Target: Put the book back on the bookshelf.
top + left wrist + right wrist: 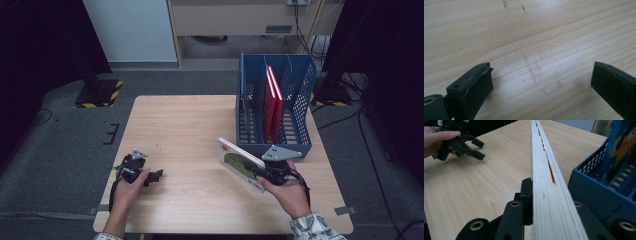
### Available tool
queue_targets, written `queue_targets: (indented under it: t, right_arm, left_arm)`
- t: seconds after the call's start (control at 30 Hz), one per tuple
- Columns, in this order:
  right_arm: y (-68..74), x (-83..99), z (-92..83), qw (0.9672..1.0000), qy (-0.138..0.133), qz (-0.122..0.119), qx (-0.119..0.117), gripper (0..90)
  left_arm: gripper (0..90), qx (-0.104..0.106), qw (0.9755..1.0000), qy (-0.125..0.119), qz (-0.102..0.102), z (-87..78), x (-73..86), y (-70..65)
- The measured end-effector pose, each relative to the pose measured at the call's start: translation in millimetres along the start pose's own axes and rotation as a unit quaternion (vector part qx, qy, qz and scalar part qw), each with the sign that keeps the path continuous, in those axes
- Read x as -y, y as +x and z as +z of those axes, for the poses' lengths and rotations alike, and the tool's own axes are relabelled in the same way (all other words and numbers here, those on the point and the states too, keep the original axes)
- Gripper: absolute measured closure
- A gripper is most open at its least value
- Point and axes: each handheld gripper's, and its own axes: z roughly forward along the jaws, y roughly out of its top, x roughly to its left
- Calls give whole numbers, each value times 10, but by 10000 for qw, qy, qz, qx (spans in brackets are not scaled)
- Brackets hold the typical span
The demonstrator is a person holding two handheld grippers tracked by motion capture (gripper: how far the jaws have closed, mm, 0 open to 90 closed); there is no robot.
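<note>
Beside blue rack [302, 145]: right tool [260, 172] clamps book [239, 161] (tilted).

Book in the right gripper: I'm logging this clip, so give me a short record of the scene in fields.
held item: book, clamped edge-on in the right gripper
book position: above the table, just in front of the rack
rack contents: red books upright in a middle slot
left gripper: jaws open, holding nothing, low over the table

No text, label, brand or number can be read anywhere; the cover of the book [240, 164] shows artwork, its lettering too small to tell.
</note>
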Motion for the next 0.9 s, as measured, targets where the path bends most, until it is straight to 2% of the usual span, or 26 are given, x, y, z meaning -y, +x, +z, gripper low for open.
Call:
queue_targets:
  t: [0.3, 0.4, 0.43, 0.57, 0.6, 0.67, 0.9]
  right_arm:
    - [-96, 106, -270, 9997, -25, 187, 139, 756]
    - [-132, 104, -362, 9994, -84, 281, 205, 755]
    - [-139, 100, -385, 9992, -106, 315, 214, 755]
    - [-150, 40, -496, 9986, -183, 393, 304, 755]
    - [-150, 25, -510, 9985, -194, 402, 309, 756]
    - [-154, -15, -538, 9985, -234, 376, 327, 756]
    - [-210, -175, -633, 9980, -348, 318, 421, 756]
  left_arm:
    - [38, -108, 9999, -2, -58, -5, 10, 29]
    - [34, -157, 9999, 13, -1, 2, 15, 16]
    - [33, -186, 9998, 52, 102, 8, 15, 4]
    - [19, -243, 9996, 12, 135, 26, 23, -34]
    - [16, -254, 9996, -33, 72, 30, 30, -41]
    - [6, -306, 9995, -109, 65, 42, 46, -57]
    - [0, -323, 9994, -120, 80, 46, 52, -62]
